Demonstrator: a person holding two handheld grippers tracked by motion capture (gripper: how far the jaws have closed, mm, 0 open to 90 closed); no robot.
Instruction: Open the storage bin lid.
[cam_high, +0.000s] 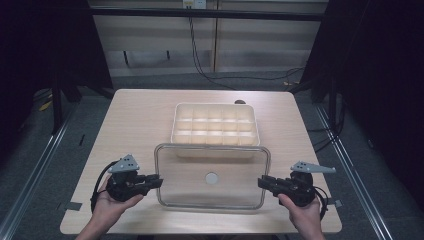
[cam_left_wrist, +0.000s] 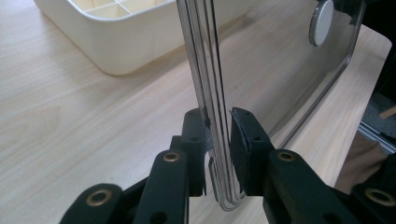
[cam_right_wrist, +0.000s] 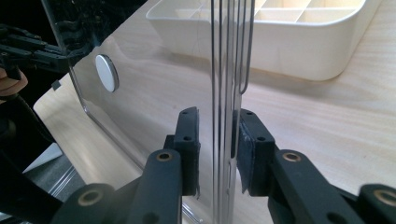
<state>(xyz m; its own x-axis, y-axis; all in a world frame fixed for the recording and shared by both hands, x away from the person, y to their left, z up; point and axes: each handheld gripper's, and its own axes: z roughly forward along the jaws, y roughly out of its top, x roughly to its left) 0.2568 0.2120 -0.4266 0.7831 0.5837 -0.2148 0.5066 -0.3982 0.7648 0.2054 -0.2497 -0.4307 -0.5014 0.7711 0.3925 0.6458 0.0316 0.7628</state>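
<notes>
One clear lid (cam_high: 212, 177) with a single white disc (cam_high: 212, 178) at its middle hangs just on the near side of one cream divided tray (cam_high: 215, 127), its far edge overlapping the tray's near wall in the high view. Two grippers carry it: the left gripper (cam_high: 156, 182) has its jaws pinching the lid's left rim, and the right gripper (cam_high: 264, 183) has its jaws around the right rim, apparently clamped, though a thin gap shows on one side in the right gripper view. The grip is on the rim's edge alone, so the likely failure is slip: smooth plastic could slide out of the pads if either hand tilts or the two pull apart unevenly. The lid could also twist and catch the tray's near wall, shoving the tray across the one wooden table (cam_high: 140, 120). The tray appears to have fifteen compartments, all apparently empty.
</notes>
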